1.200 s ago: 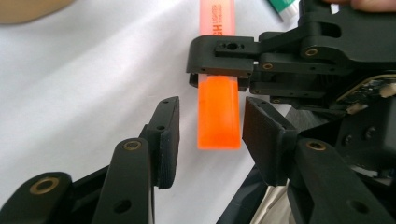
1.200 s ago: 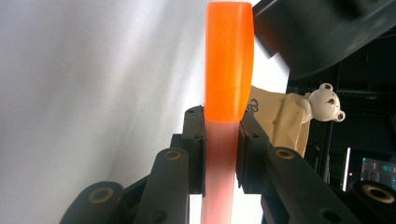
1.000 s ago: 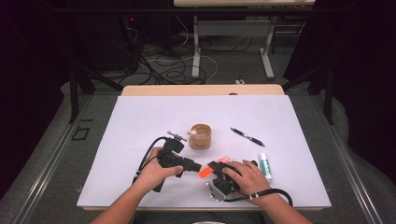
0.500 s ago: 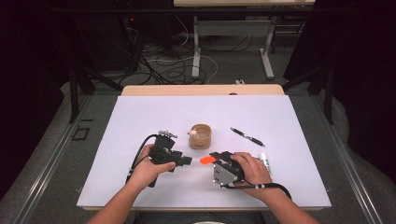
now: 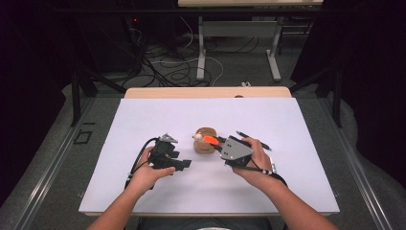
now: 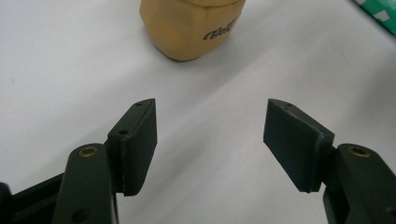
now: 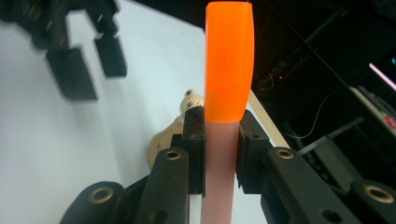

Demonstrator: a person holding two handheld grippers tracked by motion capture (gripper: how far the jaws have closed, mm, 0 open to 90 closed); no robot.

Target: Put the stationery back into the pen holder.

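Observation:
My right gripper [image 5: 219, 143] is shut on a marker [image 7: 229, 60] with an orange cap and a pale pink barrel. The cap [image 5: 209, 139] sticks out to the left, over a small wooden cup [image 5: 204, 143] in the middle of the white table. In the right gripper view the jaws clamp the barrel just below the cap. My left gripper [image 5: 185, 164] hovers low, left of the cup. Its jaws have just been opening and nothing is between them [image 6: 210, 112]. The cup [image 6: 191, 25] stands a short way ahead of them.
A black pen [image 5: 252, 139] lies on the white sheet [image 5: 143, 124] behind my right hand. A marker with a green label [image 5: 271, 166] lies to the right of that hand. The table's wooden far edge [image 5: 206, 92] runs across the back.
The right gripper has lifted the orange-capped marker and carried it back toward the cup. The left gripper has drawn away to the left, and its jaws have spread apart.

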